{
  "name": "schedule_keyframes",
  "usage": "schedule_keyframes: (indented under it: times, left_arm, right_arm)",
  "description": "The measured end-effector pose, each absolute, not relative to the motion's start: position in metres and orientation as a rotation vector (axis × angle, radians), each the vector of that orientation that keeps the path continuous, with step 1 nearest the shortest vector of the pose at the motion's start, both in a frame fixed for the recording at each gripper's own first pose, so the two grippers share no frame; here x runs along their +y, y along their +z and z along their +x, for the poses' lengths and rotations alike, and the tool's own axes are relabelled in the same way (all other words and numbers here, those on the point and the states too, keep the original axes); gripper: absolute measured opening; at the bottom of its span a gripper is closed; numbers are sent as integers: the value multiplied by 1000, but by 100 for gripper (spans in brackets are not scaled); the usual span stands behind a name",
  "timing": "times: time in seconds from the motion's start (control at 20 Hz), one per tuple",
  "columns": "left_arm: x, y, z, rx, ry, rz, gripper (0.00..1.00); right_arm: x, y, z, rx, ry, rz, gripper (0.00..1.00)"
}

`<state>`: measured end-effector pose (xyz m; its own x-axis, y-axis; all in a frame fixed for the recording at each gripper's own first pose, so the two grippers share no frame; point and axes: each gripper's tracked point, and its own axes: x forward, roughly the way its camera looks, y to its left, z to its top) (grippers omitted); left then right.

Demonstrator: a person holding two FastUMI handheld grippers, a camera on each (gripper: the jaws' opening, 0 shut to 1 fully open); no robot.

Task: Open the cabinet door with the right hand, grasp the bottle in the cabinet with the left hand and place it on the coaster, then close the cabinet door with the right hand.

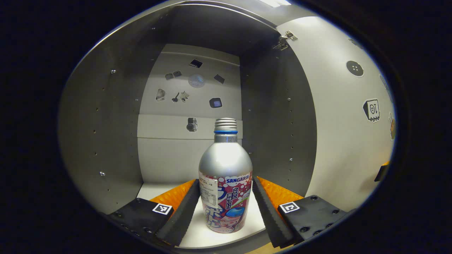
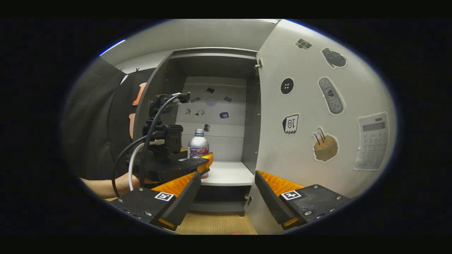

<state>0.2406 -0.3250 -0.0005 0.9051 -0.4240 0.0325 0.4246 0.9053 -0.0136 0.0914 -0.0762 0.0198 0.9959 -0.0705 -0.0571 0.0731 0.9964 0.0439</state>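
- Grey cabinet (image 2: 212, 63) interior frames the scene, its stickered door (image 2: 317, 116) swung wide at 3 o'clock: opening is done.
- Left gripper (image 1: 226, 204) has jaws spread, flanking the aluminium drink bottle (image 1: 226, 176) upright on the white shelf (image 1: 197, 240), apparently untouched.
- Grasp, coaster placement and door closing remain.
- Right gripper (image 2: 226, 197) hangs open near the door's edge.

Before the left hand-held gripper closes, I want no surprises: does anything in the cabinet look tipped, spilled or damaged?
Nothing stands out. The silver metal bottle stands upright on the white cabinet shelf, with no spill visible, and the grey cabinet door hangs open.
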Motion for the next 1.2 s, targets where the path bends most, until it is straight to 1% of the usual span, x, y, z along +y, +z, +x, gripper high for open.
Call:
schedule_keyframes:
  times: [0.05, 0.15, 0.5, 0.55, 0.75, 1.05, 1.2]
  left_arm:
    - [-324, -1, 241, -28, -432, -18, 94]
    - [-326, -2, 243, -31, -417, -7, 86]
    - [-313, 2, 235, -59, -372, -29, 82]
    - [-311, 5, 229, -68, -369, -34, 80]
    - [-298, 17, 199, -105, -330, -39, 80]
    - [-264, 23, 135, -119, -242, -46, 82]
    - [-243, 21, 101, -127, -214, -35, 81]
  right_arm:
    - [-77, 20, 92, 53, -71, 42, 94]
    - [-79, 19, 90, 56, -68, 35, 94]
    - [-84, 18, 86, 55, -43, 35, 94]
    - [-84, 18, 84, 54, -35, 35, 94]
    - [-75, 23, 77, 36, 22, 40, 94]
    - [-55, 25, 64, -3, 144, 20, 94]
    - [-42, 23, 55, -1, 169, 20, 94]
